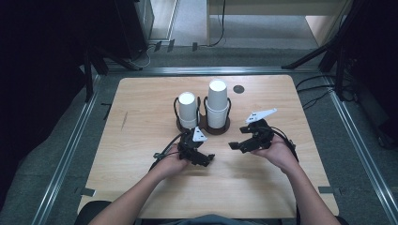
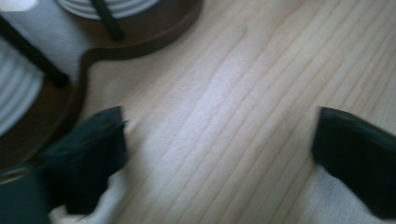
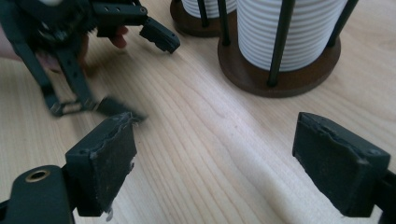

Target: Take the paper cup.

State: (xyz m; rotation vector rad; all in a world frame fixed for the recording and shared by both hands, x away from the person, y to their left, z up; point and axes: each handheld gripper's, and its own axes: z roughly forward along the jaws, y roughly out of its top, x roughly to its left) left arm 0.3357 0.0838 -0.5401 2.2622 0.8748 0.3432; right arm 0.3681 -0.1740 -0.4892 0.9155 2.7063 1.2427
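Left gripper [image 1: 202, 157] wide open, nothing between the jaws, hovering over bare wood just in front of the cup holder [image 1: 203, 125], slightly toward its left half. Right gripper [image 1: 239, 144] likewise spread to its widest and empty, held just off the holder's front right, jaws pointing inward toward the left gripper. Seen along the right gripper's own jaws: bare table [image 3: 196, 154] between the two black pads [image 3: 109, 161], the holder's brown base and thin black rods ahead. On the holder itself, two stacks of white paper cups standing mouth-down, the shorter stack [image 1: 187, 108] on the left post ring, the taller stack [image 1: 217, 104] on the right, each ringed by upright rods. Holder sitting at the middle of the table, toward its far edge; a small dark round mark [image 1: 239, 89] beyond the holder to the right. Judged step: approach, both claws poised before any grasp on a cup. Next move probably: lift toward the top of one stack, close gently on the uppermost cup's wall, pull straight up clear of the rods without crushing it or dragging the cup beneath.
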